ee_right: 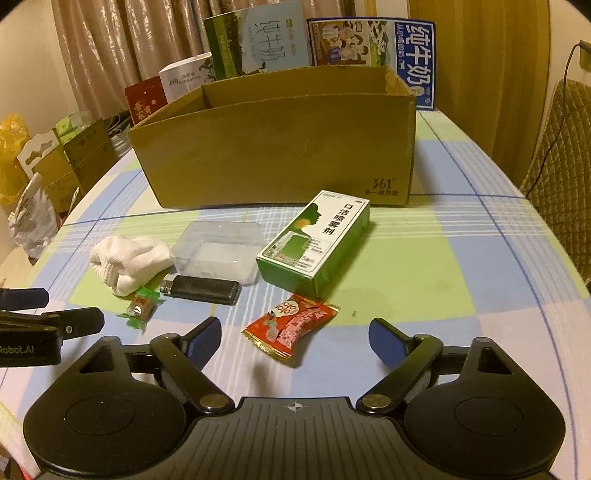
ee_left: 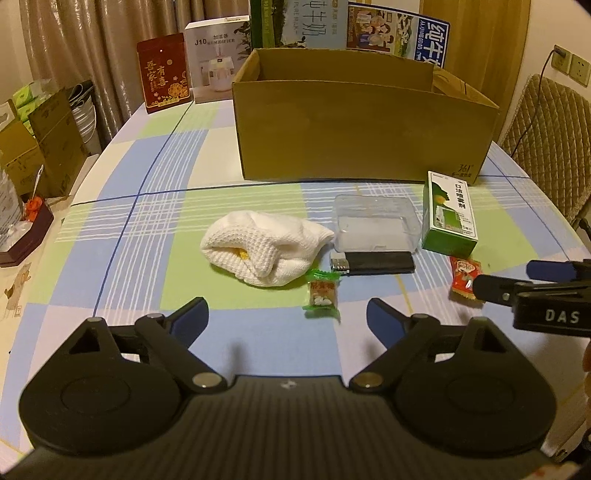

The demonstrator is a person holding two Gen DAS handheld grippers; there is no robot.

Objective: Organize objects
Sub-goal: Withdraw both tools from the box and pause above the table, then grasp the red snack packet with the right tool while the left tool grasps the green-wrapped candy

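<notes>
An open cardboard box stands at the back of the table. In front of it lie a white knitted cloth, a clear plastic case, a black lighter, a green medicine box, a green-wrapped candy and a red snack packet. My left gripper is open and empty, near the green candy. My right gripper is open, its fingers either side of the red packet.
Milk cartons, a humidifier box and a red box stand behind the cardboard box. Boxes and bags sit off the table's left edge. A quilted chair stands at the right.
</notes>
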